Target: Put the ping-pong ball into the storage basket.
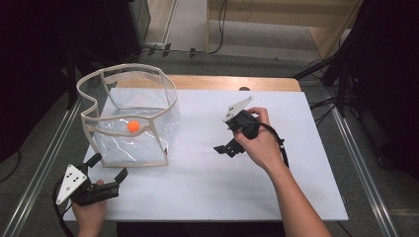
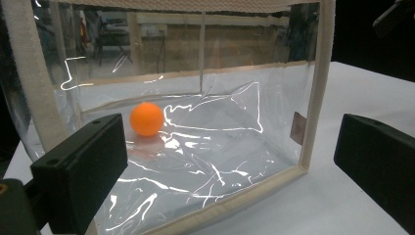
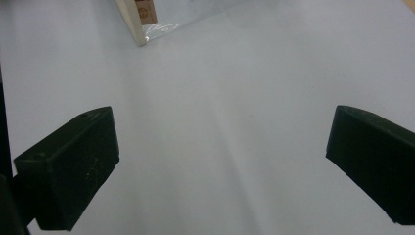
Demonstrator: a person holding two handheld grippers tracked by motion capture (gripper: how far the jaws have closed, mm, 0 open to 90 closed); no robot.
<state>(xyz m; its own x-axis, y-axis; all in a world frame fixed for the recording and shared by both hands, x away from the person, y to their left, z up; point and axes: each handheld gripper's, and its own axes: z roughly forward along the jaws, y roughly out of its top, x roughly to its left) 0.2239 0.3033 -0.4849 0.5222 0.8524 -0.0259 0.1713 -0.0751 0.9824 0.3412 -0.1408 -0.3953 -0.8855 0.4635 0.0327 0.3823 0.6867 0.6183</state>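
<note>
table [image 1: 237, 187] with white top, wood edge showing at the far side. clear bag [image 1: 129, 118] with cream trim stands upright on the table's left half, mouth open to the top, rim wavy. orange ball [image 1: 133, 126] lies inside the bag on its floor, toward the back, not touching the near wall.

left gripper [image 1: 106, 170] sits at the near left corner of the table, held in the left hand [image 1: 91, 210], just beside the bag's near bottom edge but apart from it — jaws spread wide, nothing between them. left gripper view looks through the bag's clear wall [image 2: 220, 147] at the ball [image 2: 147, 119]; small brown tag [image 2: 297, 128] by the right seam.

right gripper [image 1: 225, 148] is mid-table, right of the bag and well apart from it, gripped by the right hand [image 1: 259, 140], pointing down-left at the tabletop. its jaws stand wide apart and bare — right gripper view has bare white table [image 3: 220, 122] between them, with the bag's corner [image 3: 139, 19] at top.
</note>
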